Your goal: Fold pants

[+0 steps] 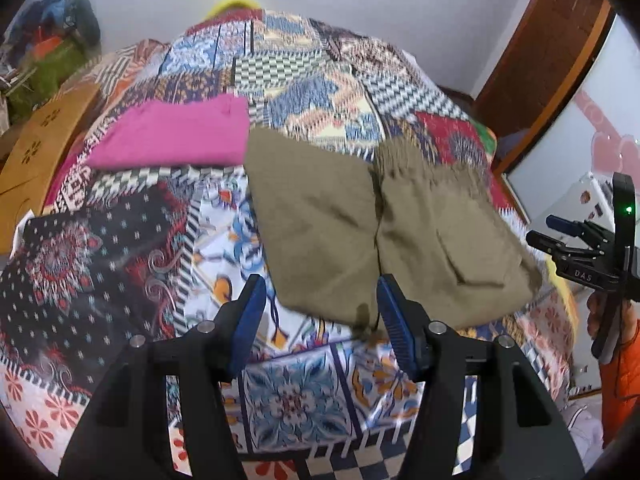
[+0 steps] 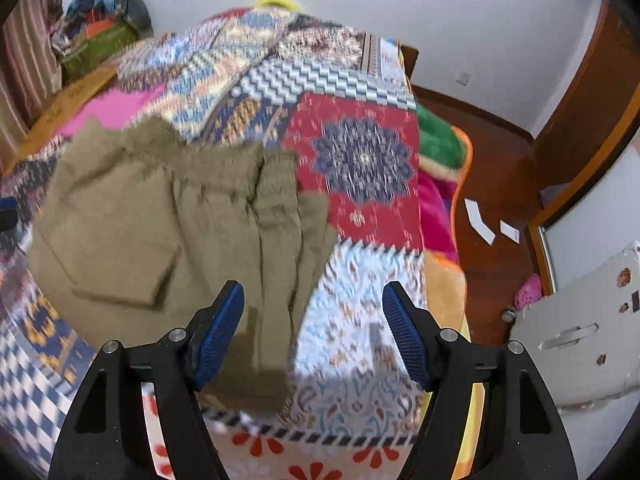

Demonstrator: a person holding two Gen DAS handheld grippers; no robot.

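Note:
Olive-brown pants (image 1: 384,232) lie folded on a patchwork bedspread (image 1: 120,264). In the right wrist view the pants (image 2: 160,232) show a patch pocket and an elastic waistband. My left gripper (image 1: 320,304) is open and empty, hovering over the near edge of the pants. My right gripper (image 2: 312,328) is open and empty above the pants' right edge. The right gripper also shows in the left wrist view (image 1: 576,240) beyond the bed's right side.
A folded pink garment (image 1: 176,136) lies on the bed to the left of the pants. A wooden headboard (image 1: 36,148) is at the left, a clothes pile (image 1: 52,20) behind it. Wooden floor (image 2: 492,208) and a white case (image 2: 580,328) are to the right.

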